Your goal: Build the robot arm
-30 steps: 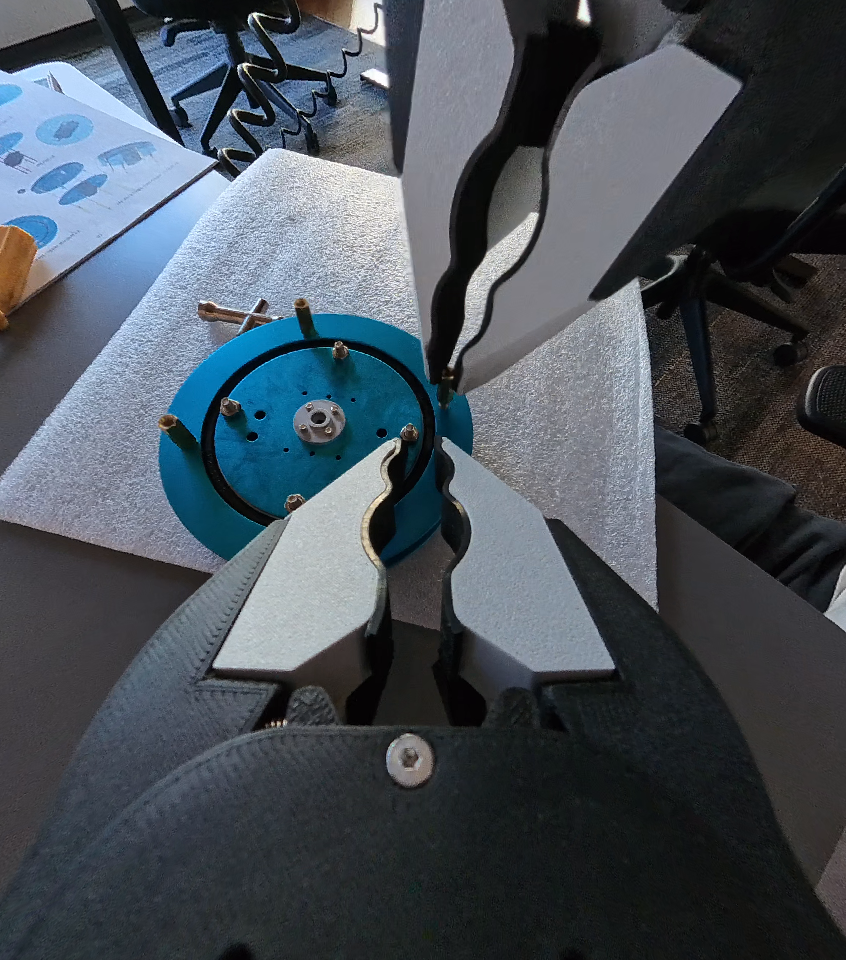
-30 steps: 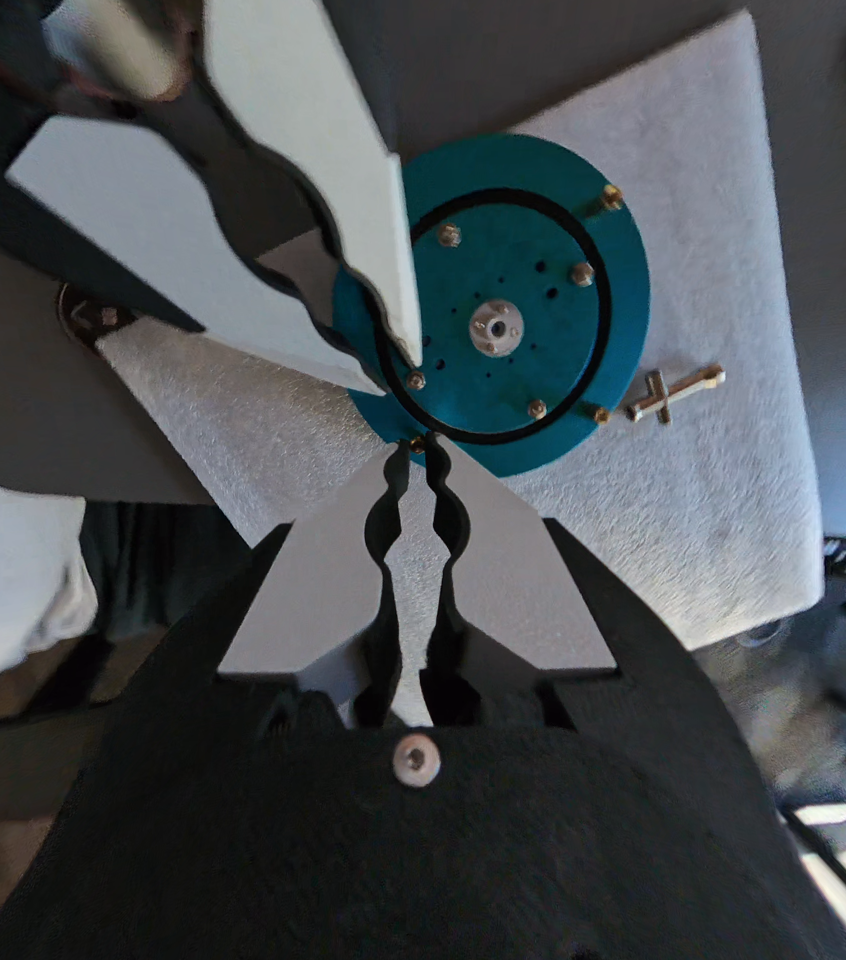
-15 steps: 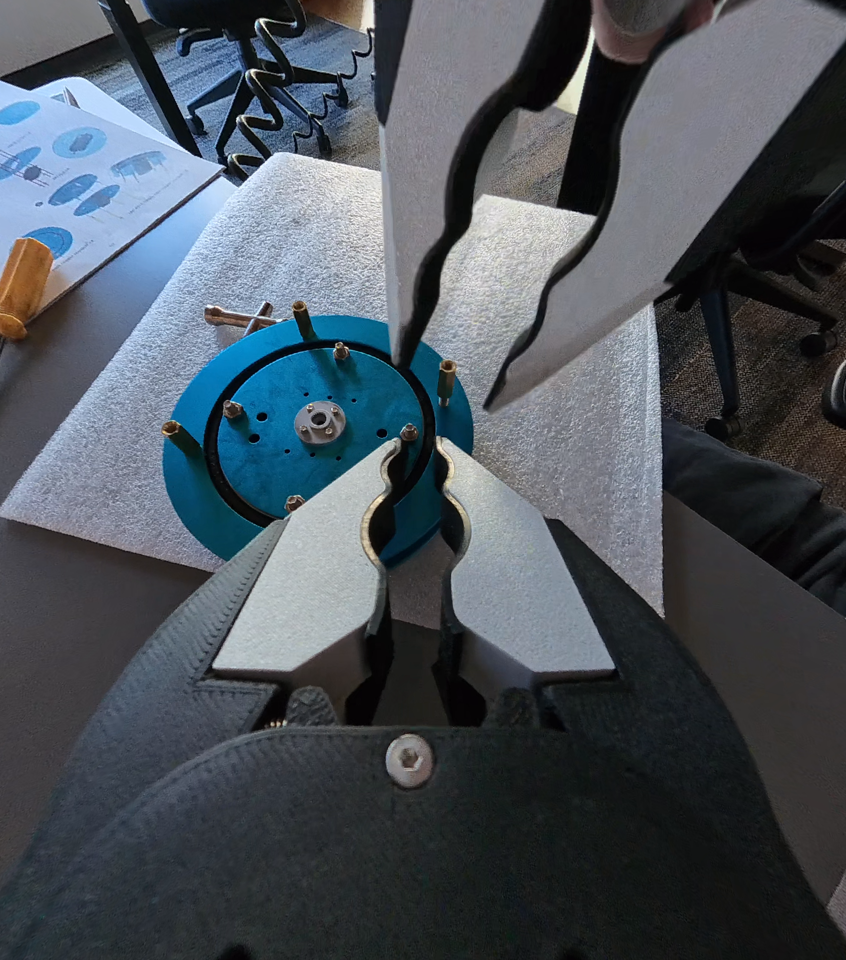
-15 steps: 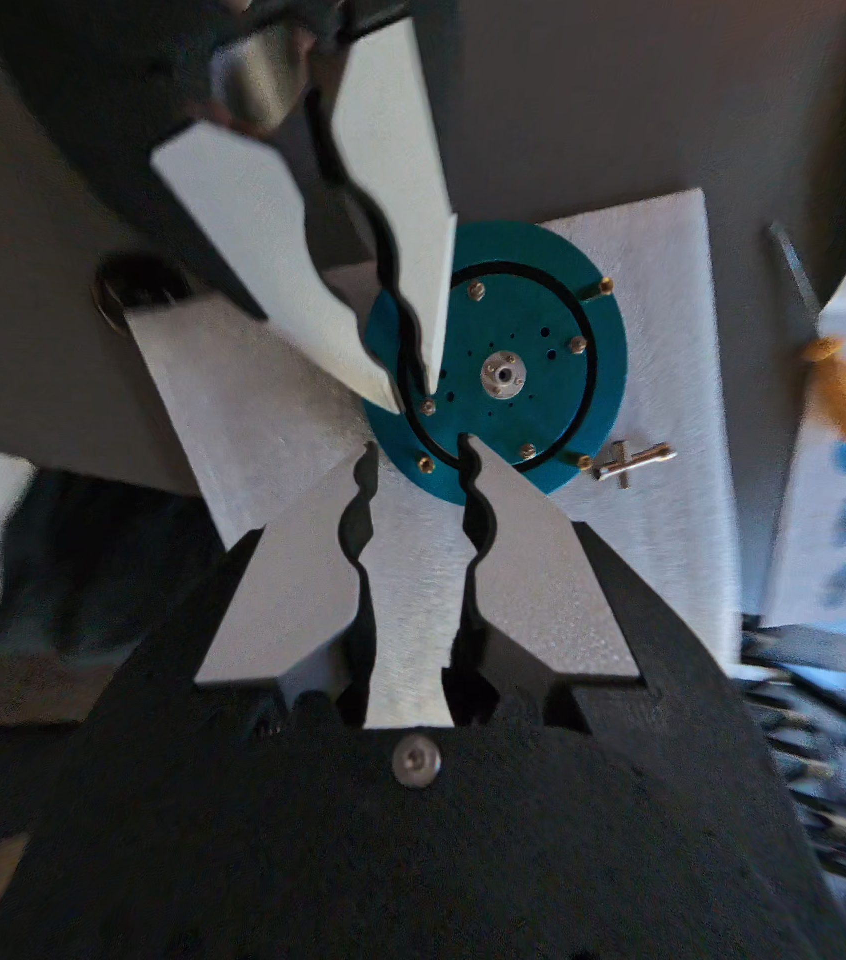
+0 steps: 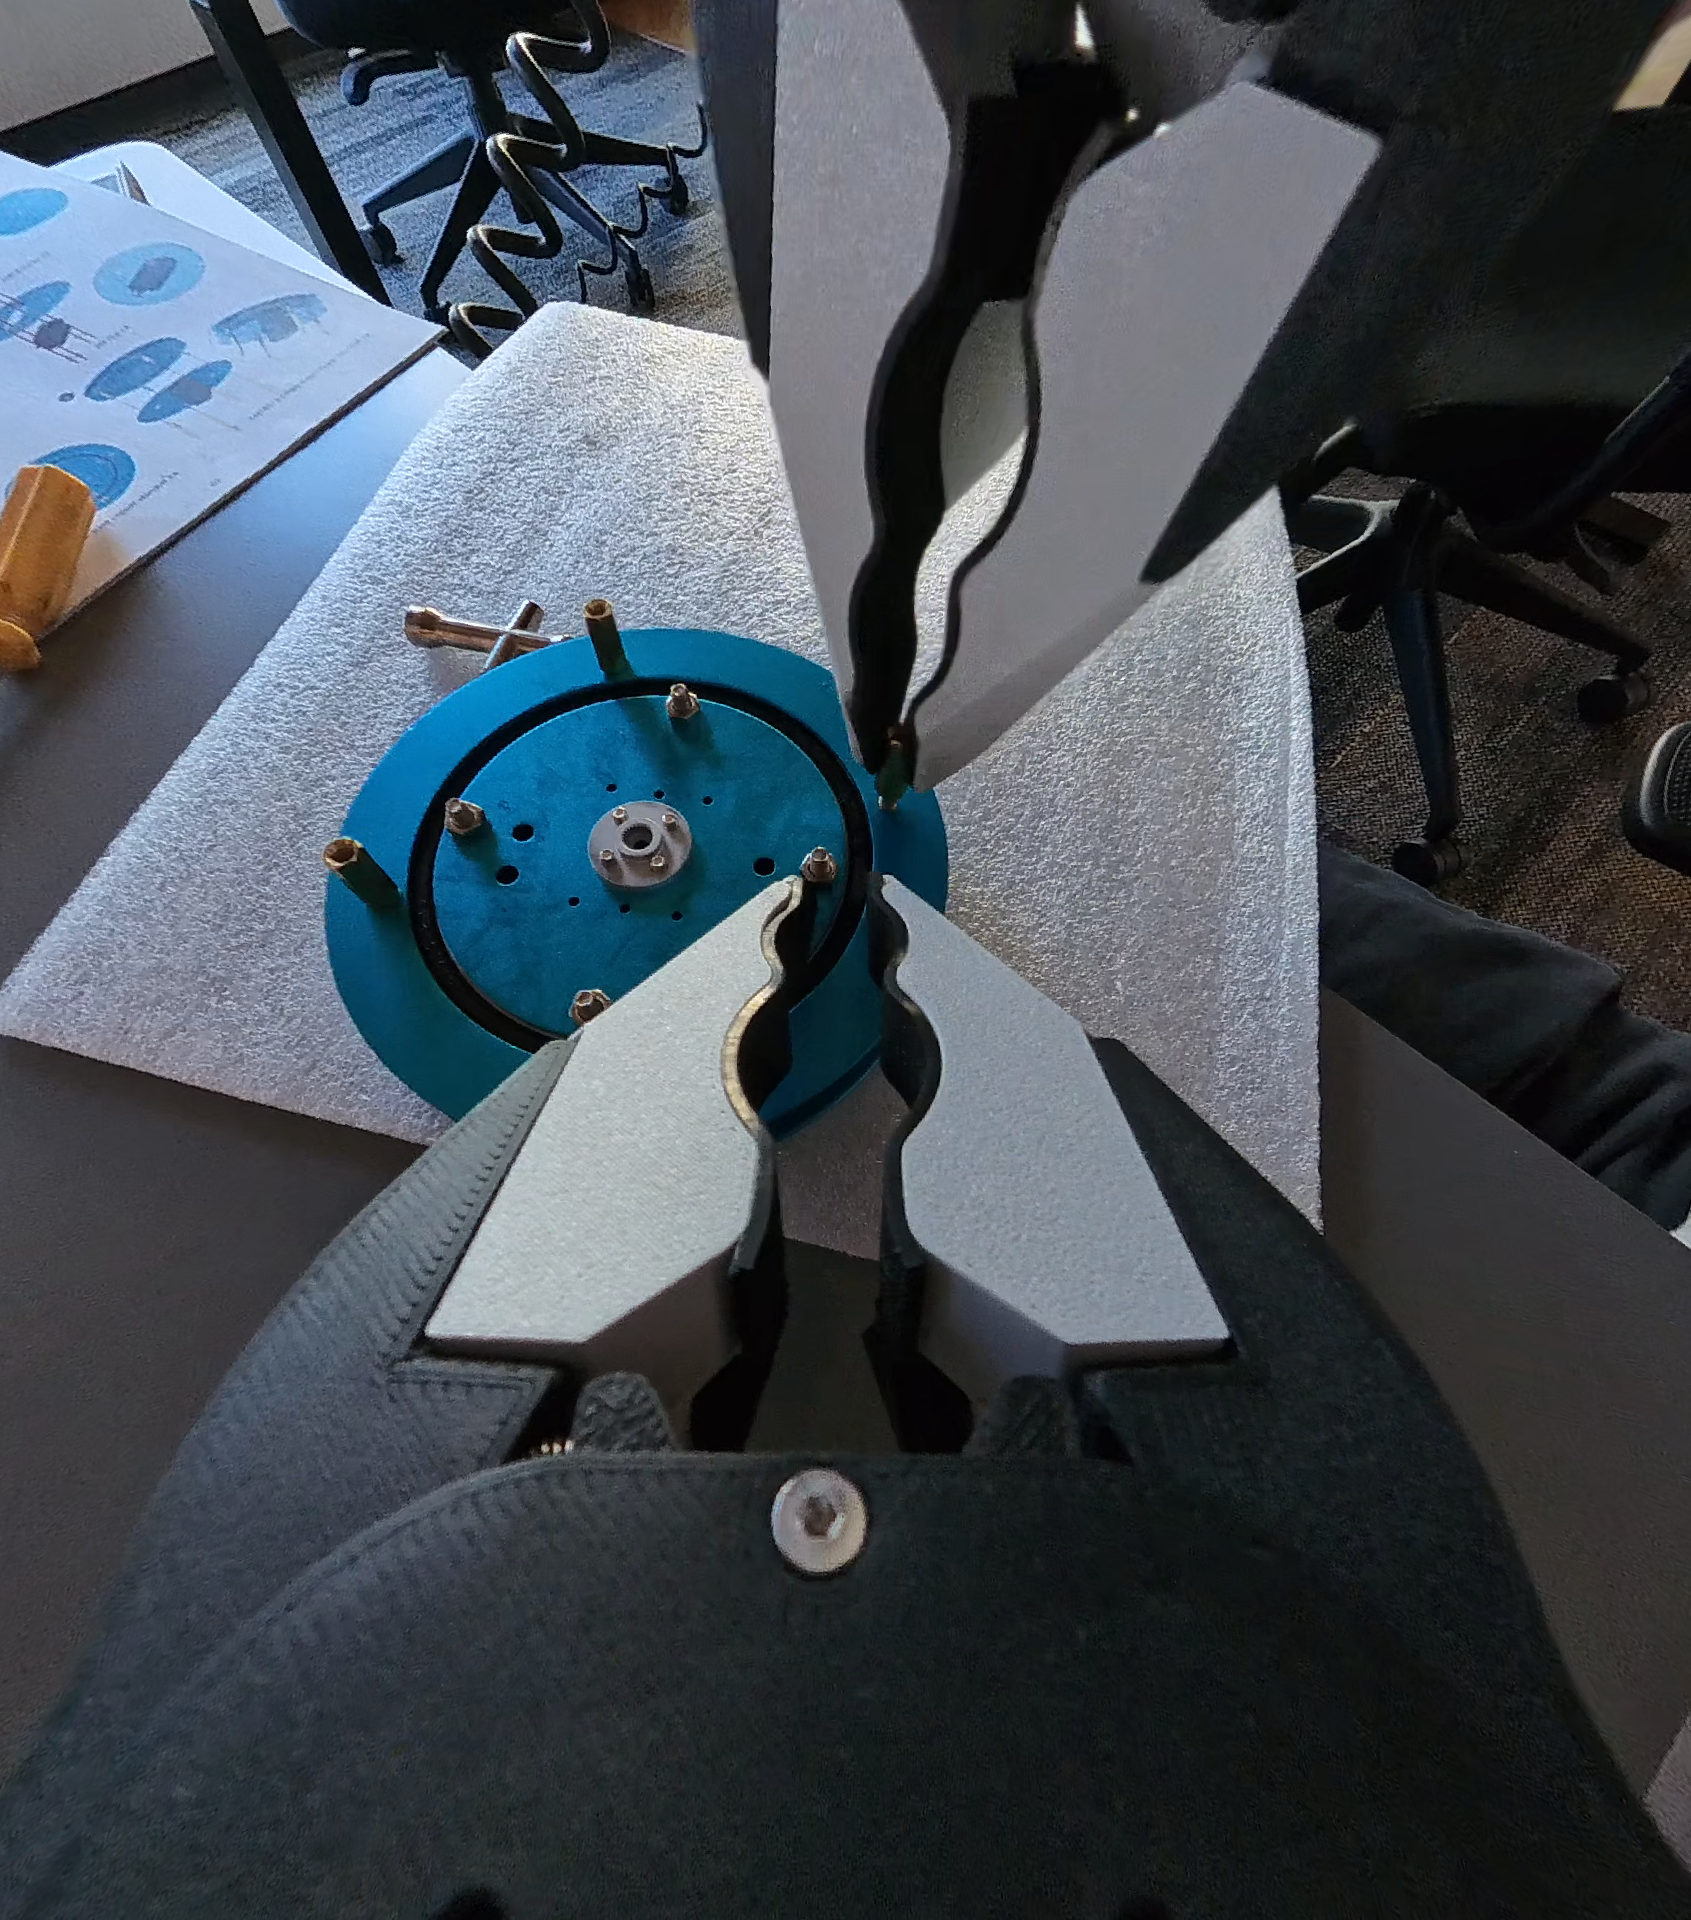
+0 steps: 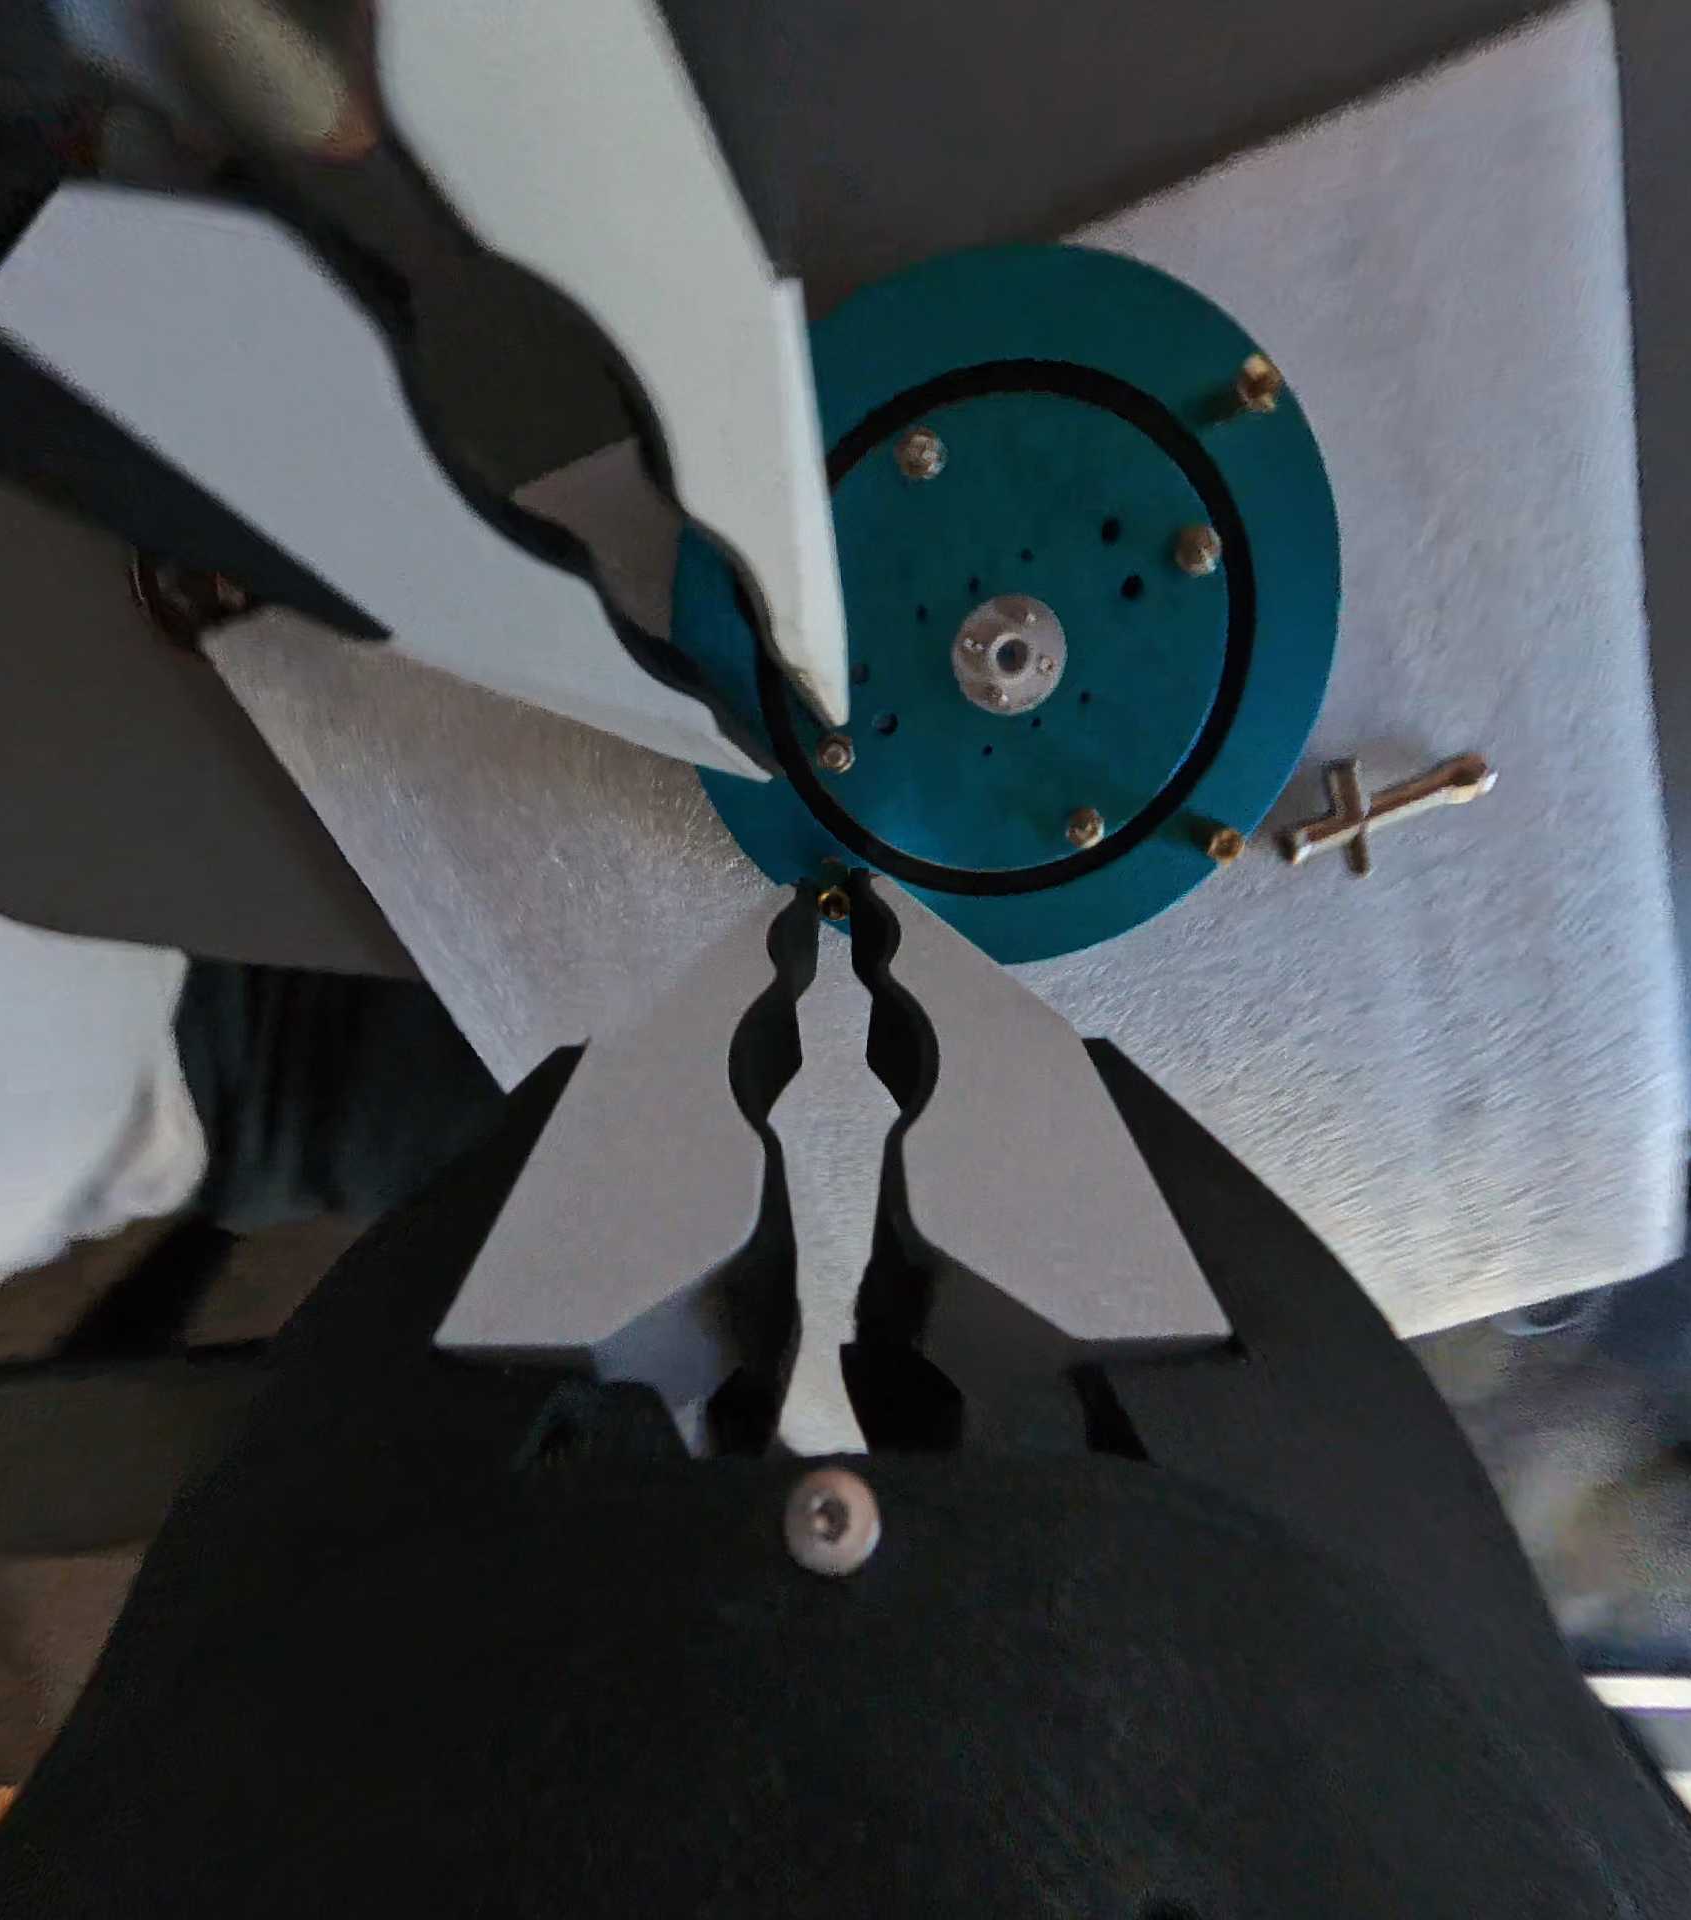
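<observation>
Two grippers: both work at the same side of one disc; clock places below are read from the disc's hub in the left wrist view.
Left gripper (image 5: 838,885): nearest; fingers narrowly apart, tips down on the disc between 3 and 4 o'clock, one on each side of the black ring. Whether they pinch anything cannot be told.
Right gripper (image 6: 833,891): comes down from above, clenched on a brass standoff.
Brass standoff (image 5: 891,779): upright at the disc's outer rim, between 2 and 3 o'clock, its top caught between the right fingertips and its foot on the blue surface.
Blue disc (image 5: 384,977): lies flat on the foam sheet.
Black ring (image 6: 1239,613): runs round the disc between inner plate and outer rim.
Grey hub (image 5: 638,840): at the centre, small holes around it.
Small brass studs (image 5: 463,816): four, on the inner plate just inside the ring.
Other standoffs: one at 9 o'clock (image 5: 358,871), one at 12 o'clock (image 5: 604,636), both on the outer rim.
Cross-shaped metal wrench (image 5: 482,632): on the foam at 11 o'clock, just beyond the rim.
White foam sheet (image 5: 560,468): spread on the dark table (image 5: 93,1195).
Screwdriver (image 5: 25,566): yellow handle, at 10 o'clock, well apart from the disc, handle on a printed sheet.
Printed sheet (image 5: 93,312): blue diagrams, far left.
Office chairs (image 5: 508,135): on the carpet beyond the table.
</observation>
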The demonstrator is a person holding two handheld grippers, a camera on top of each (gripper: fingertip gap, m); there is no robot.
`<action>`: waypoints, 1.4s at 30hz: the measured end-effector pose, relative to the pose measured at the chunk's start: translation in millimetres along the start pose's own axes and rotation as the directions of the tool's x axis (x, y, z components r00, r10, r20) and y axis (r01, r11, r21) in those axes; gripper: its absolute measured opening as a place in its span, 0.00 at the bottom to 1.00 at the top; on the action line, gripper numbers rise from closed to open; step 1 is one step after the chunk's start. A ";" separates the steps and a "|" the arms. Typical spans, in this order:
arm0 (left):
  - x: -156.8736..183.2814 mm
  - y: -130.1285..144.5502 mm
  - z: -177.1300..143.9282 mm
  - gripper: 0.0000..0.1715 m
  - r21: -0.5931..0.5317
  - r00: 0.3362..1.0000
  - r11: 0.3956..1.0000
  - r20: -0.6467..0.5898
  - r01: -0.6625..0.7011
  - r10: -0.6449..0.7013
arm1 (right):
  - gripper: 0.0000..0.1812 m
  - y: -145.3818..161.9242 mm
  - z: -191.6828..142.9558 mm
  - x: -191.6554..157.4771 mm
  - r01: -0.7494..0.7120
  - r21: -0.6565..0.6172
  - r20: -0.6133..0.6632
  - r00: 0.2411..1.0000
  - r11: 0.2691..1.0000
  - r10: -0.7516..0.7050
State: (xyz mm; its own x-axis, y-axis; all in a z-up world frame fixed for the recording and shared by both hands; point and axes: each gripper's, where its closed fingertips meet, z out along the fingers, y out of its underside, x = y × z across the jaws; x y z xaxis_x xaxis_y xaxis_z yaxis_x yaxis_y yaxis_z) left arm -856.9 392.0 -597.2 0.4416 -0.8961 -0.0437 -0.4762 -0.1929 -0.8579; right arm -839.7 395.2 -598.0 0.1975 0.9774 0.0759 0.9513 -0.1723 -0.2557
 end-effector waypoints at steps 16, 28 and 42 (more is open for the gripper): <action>-0.3 0.5 0.4 0.05 -0.004 0.999 1.000 0.028 -0.031 0.031 | 0.23 -1.3 -5.3 -2.0 -0.194 0.138 0.042 0.981 0.971 0.190; -20.8 -7.8 -35.6 0.12 0.134 0.990 0.991 0.137 -0.007 -0.012 | 0.12 0.9 -7.4 7.2 0.299 0.029 -0.114 0.949 0.954 -0.294; -26.7 12.8 -33.4 0.13 0.037 0.996 0.999 0.086 -0.012 0.009 | 0.05 -1.2 -4.0 4.3 0.301 0.022 -0.087 0.951 0.954 -0.298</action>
State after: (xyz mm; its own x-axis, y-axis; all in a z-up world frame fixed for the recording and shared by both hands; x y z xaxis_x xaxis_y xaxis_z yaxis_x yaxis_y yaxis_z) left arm -900.2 400.0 -589.9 0.5009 -0.8602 -0.0954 -0.4536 -0.1670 -0.8754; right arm -839.0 399.1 -593.5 -0.0747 0.9697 0.2324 0.9612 0.1321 -0.2420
